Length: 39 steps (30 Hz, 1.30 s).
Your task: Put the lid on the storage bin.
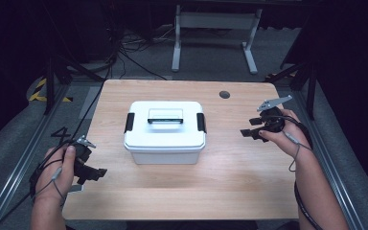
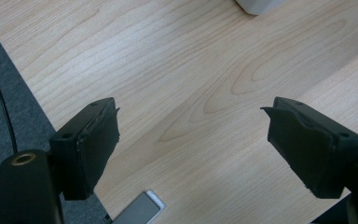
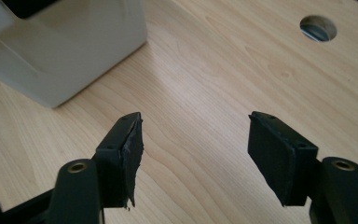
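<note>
White plastic storage box (image 1: 165, 132) sits near the middle of the wooden table (image 1: 230, 182), lid on, with a black handle (image 1: 165, 116) lying flat across the lid and a black latch (image 1: 129, 122) on each short side. Both latches appear folded against the box.

Left gripper (image 1: 96, 174) is held at the near left corner of the table, well apart from the box, its jaws pointing toward the table's middle. In the left gripper view its jaws stand wide apart with only bare wood grain between them — nothing grasped; a corner of the box (image 2: 261, 5) shows at the top edge of that view.

Right gripper (image 1: 247, 128) is held over the right side of the table, level with the box and apart from it, jaws pointing toward the box's right end. In the right gripper view the jaws are likewise spread and empty, and the box's lower corner (image 3: 65, 56) lies ahead and to the left of them.

Round cable hole (image 1: 224, 94) sits in the table's far right part, beyond the box.
</note>
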Each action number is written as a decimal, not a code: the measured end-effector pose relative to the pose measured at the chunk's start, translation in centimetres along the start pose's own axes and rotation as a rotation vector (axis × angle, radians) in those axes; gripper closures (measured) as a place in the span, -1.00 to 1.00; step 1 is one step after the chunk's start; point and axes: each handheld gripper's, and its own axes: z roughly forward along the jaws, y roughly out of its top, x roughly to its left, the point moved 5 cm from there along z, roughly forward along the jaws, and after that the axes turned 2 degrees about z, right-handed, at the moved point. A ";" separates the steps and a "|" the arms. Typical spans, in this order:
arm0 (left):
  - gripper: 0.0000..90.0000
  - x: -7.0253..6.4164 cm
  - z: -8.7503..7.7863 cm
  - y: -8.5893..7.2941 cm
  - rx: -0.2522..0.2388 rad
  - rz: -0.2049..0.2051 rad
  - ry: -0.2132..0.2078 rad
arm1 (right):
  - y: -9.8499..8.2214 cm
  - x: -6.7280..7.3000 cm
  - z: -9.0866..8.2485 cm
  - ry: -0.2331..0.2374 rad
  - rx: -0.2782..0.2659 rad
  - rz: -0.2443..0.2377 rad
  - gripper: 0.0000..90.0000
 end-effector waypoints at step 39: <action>-0.62 0.4 2.3 1.1 0.135 -0.020 -0.034 | -8.8 -0.8 3.3 -0.068 0.288 0.152 -0.16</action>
